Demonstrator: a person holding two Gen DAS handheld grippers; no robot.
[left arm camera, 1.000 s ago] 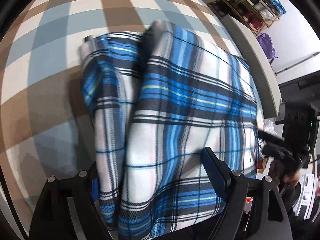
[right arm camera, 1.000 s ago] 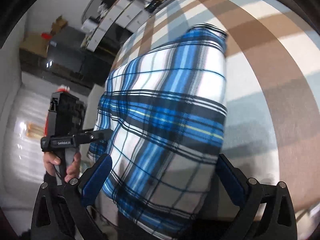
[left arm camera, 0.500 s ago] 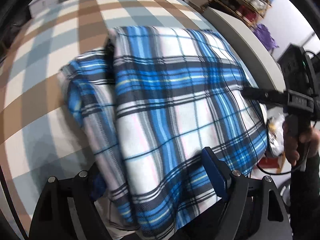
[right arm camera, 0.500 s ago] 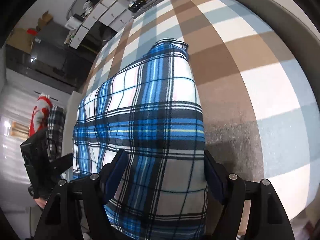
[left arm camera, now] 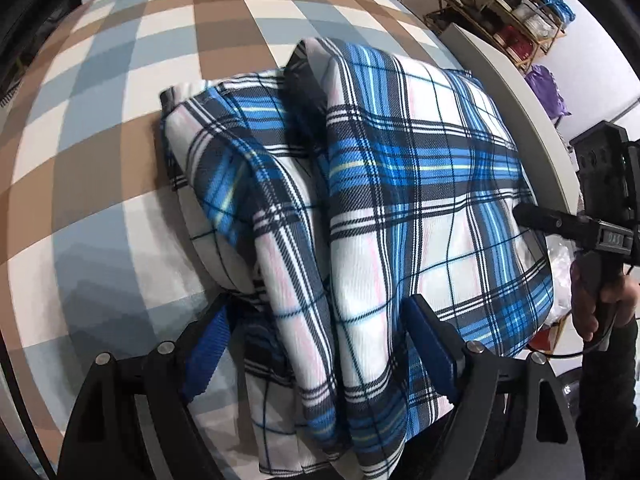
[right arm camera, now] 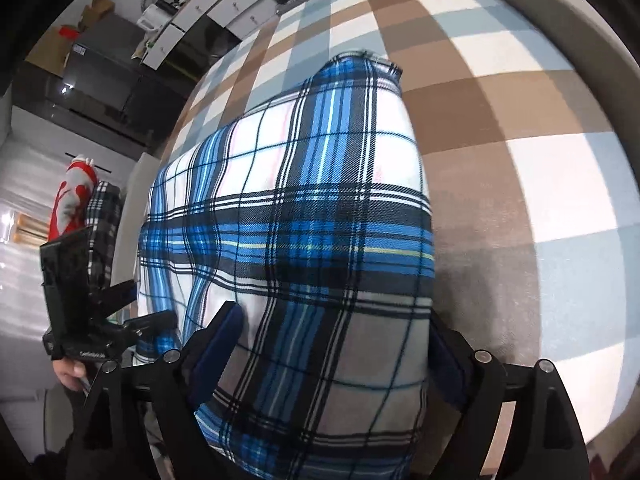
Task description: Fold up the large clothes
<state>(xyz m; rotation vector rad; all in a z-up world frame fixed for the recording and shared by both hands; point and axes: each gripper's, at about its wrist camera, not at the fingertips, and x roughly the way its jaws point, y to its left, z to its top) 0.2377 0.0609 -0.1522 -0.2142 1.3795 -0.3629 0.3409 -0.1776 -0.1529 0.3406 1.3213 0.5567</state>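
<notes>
A: Left gripper [left arm camera: 316, 344] is down over the near edge of the plaid garment [left arm camera: 400, 208], jaws spread wide and just widened a touch, the folded bundle bulging up between the blue pads [left arm camera: 430, 342].

B: Is it clamped on it?

A: Hard to call. The pads sit beside the cloth, but I can't tell whether they press it.

B: And the right gripper [right arm camera: 336, 348]?

A: Same story: jaws wide, just opened further after a squeeze, and the garment [right arm camera: 312, 216] fills the gap. The right-hand pad looks tight against the fold's edge; whether it bites, I can't tell.

B: Where's the garment?

A: Folded in thick layers, lying on the checked bedcover [left arm camera: 132, 92], close to the bed's near edge.
</notes>
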